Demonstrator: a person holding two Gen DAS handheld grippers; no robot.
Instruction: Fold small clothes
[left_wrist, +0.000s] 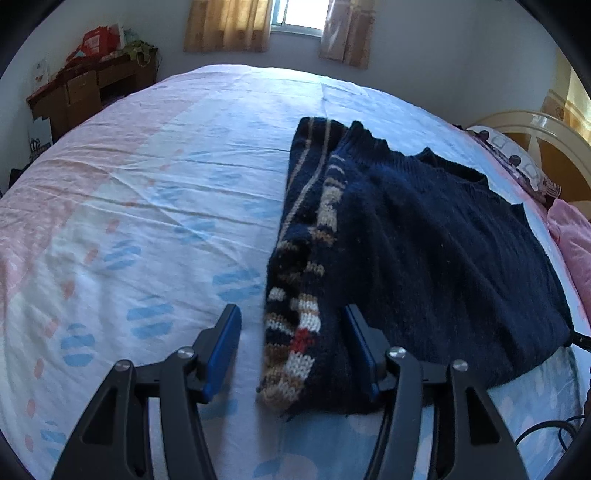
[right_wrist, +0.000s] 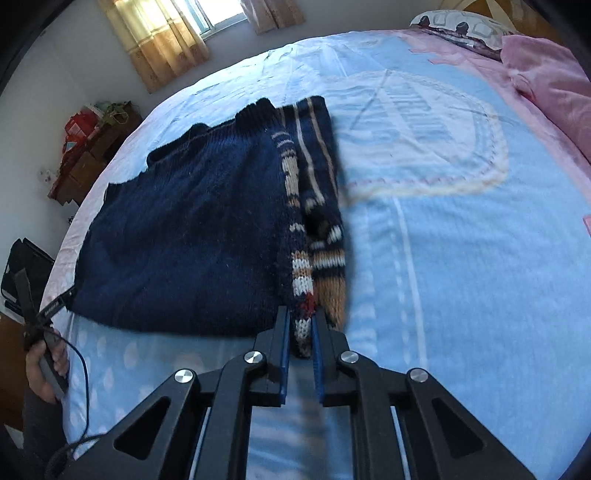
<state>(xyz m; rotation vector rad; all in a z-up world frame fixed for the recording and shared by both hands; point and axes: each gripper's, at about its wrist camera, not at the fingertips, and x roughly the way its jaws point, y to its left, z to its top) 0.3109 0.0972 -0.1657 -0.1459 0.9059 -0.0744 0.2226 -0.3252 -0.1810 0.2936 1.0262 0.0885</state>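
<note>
bare sheet (left_wrist: 129, 229) lies open left of the sweater (left_wrist: 424, 258); pink blanket (left_wrist: 572, 240) crowds its right.

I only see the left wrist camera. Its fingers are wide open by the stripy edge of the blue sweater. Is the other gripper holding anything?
Observer: Yes. The right gripper is shut on the sweater, pinching its striped sleeve at the near end.
Operator: What's on the bed past it?
Observer: A pink blanket bunched at the far right.
Operator: Any picture on the sheet?
Observer: A big cream-outlined shape is printed on the bedsheet.
</note>
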